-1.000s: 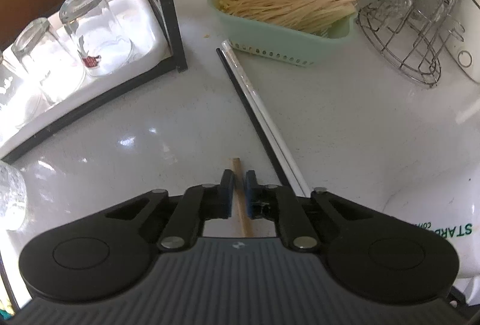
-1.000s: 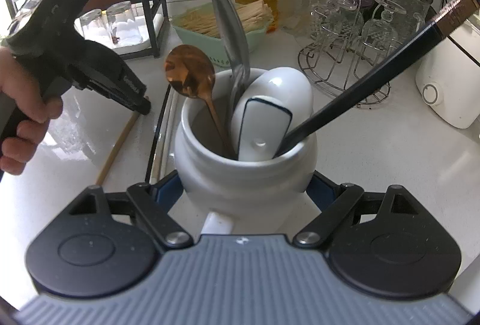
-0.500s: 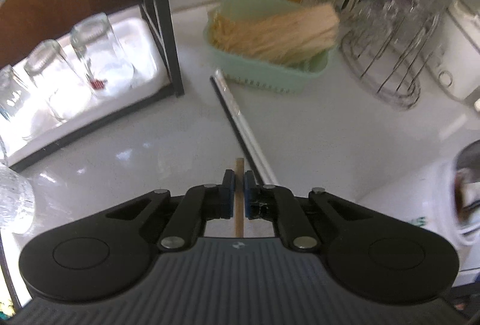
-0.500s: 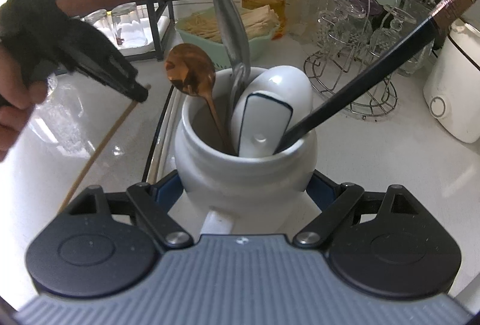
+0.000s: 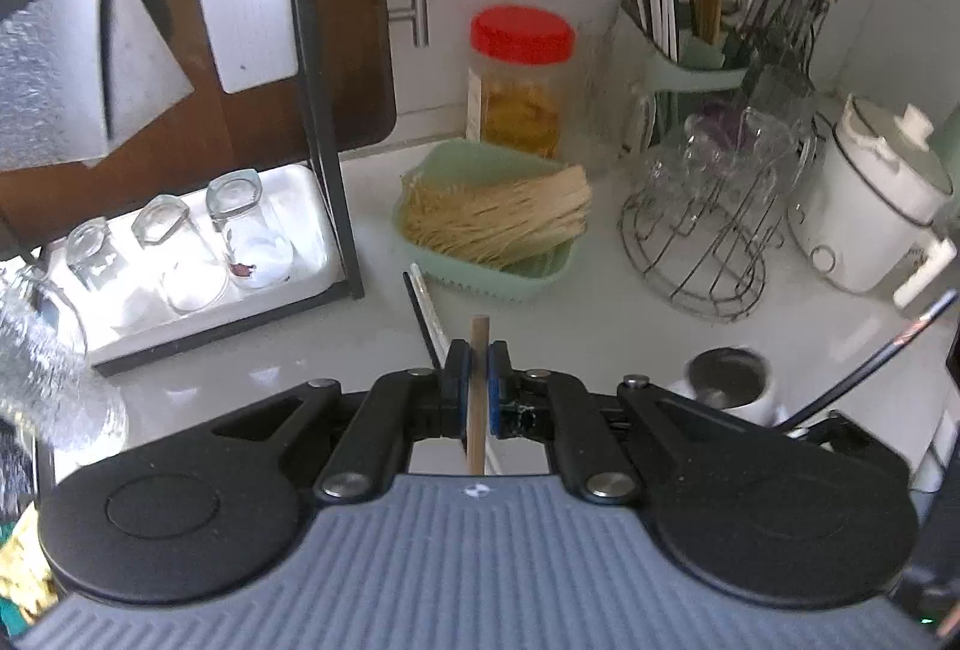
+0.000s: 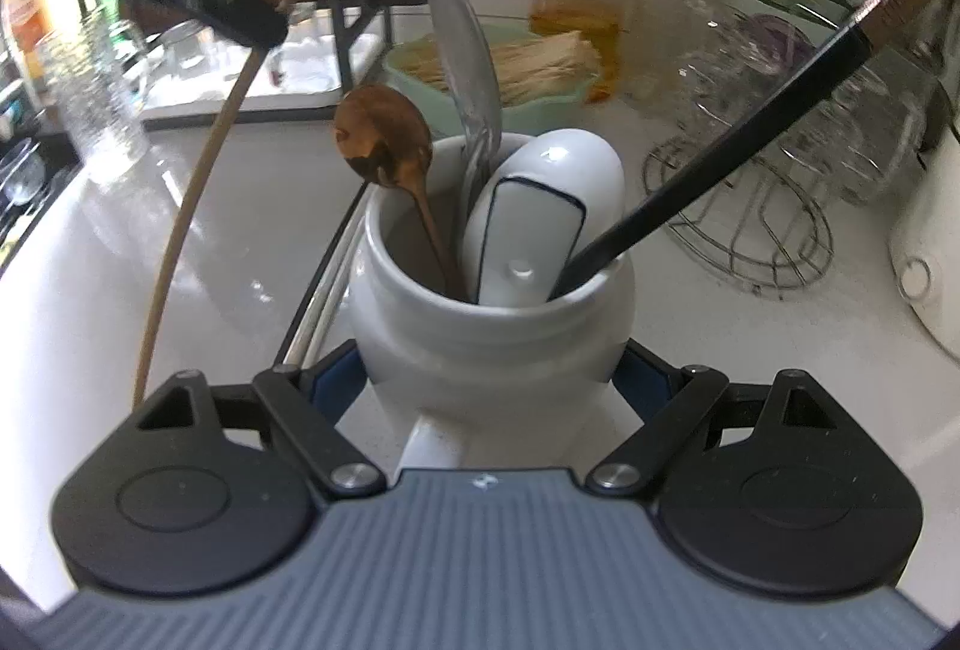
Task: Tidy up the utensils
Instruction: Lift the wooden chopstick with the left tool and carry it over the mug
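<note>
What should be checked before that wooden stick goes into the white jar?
1. Left jaws clamped on the thin wooden chopstick: ok.
2. Right jaws gripping the white ceramic jar: ok.
3. Chopstick's lower tip clear of the white counter: cannot tell.
4. Free room in the jar beside the copper spoon, the steel spoon, the white ceramic spoon and the black handle: ok, at the left.
5. Black and white chopsticks on the counter: not ok, not yet collected.

The left gripper (image 5: 477,386) clamps a wooden chopstick (image 5: 477,398) between its blue pads (image 5: 459,380) — above the white counter (image 5: 570,326), where a black-and-white chopstick pair (image 5: 429,314) lies near the green basket (image 5: 486,212).
</note>
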Demonstrator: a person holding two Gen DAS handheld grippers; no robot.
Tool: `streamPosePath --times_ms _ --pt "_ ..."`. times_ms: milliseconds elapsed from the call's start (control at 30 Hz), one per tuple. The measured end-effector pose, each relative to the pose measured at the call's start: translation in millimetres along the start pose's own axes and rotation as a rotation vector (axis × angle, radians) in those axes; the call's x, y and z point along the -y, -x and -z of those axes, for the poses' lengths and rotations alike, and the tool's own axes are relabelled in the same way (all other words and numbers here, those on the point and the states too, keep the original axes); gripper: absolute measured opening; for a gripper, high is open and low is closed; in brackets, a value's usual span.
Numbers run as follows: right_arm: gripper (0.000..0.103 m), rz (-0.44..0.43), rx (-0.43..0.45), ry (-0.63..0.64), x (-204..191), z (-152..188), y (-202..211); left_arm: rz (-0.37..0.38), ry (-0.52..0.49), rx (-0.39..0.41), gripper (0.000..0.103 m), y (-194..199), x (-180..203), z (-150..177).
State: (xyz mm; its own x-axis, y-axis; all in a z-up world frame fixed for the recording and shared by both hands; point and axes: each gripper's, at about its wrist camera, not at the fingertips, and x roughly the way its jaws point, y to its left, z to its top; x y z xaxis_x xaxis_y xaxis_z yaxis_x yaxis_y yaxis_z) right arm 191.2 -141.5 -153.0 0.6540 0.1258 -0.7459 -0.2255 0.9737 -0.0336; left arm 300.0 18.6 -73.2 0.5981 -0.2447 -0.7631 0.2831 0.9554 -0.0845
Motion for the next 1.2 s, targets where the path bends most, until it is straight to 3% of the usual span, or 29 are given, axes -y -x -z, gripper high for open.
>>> streamPosePath --times_ms 700,1000,1200 --pt "0.090 -0.112 0.031 0.113 11.2 0.5 -3.5 -0.030 0.064 0.133 0.007 84.2 45.1 1.7" --pt "0.090 -0.116 0.035 0.111 12.3 0.6 -3.9 0.009 0.029 0.150 0.007 112.5 56.9 -14.8" --pt "0.090 -0.116 0.036 0.111 11.9 0.5 -3.9 0.014 -0.047 0.202 0.007 146.8 69.6 -31.1"
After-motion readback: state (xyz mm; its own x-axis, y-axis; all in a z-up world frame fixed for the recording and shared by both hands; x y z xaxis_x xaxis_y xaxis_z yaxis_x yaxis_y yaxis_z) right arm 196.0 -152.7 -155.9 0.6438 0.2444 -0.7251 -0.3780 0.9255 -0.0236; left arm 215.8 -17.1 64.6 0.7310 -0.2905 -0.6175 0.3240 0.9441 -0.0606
